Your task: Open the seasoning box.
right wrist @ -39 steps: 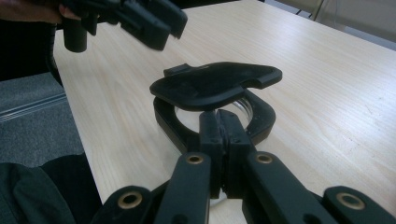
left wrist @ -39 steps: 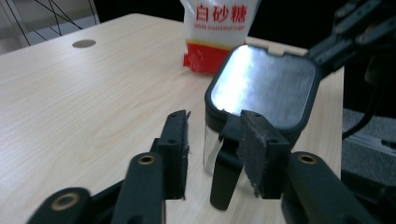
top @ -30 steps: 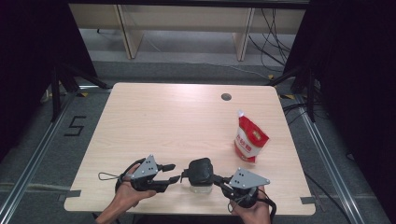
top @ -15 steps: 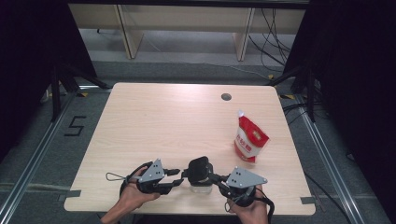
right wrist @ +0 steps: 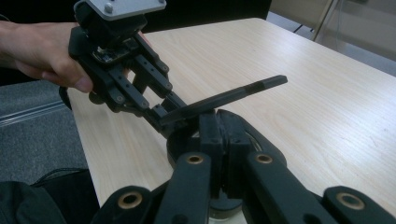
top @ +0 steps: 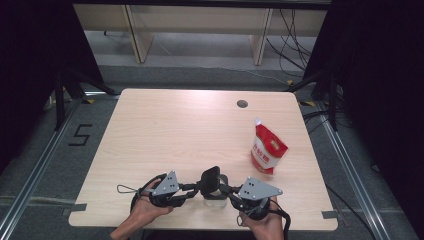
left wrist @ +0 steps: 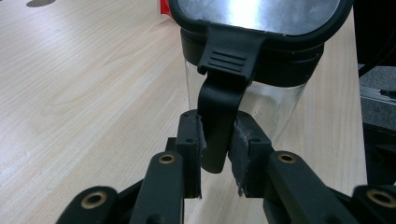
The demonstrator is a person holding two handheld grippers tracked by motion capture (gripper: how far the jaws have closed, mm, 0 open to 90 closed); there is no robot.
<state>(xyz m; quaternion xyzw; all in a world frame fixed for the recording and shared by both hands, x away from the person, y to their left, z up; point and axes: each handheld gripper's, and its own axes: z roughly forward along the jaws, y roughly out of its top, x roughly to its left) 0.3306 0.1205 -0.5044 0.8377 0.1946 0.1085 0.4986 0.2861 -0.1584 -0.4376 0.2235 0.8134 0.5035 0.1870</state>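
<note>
1. The jar [top: 214, 192] stands upright at the table's [top: 165, 130] near edge, between the 2 grippers, close enough for both hands to work it.
2. The left gripper [left wrist: 218, 154] has just been closing its jaws; they now pinch the lid's black clasp [left wrist: 217, 126], likely to pull it free.
3. The right gripper [right wrist: 220, 140] has its jaws shut on the jar's black rim opposite the clasp, probably to brace the jar against that pull.
4. The lid [right wrist: 224, 100] stands tilted, raised on the far side, so the jar appears partly open.
5. A red pouch [top: 268, 148] sits well apart on the right, possibly the next thing wanted.
</note>
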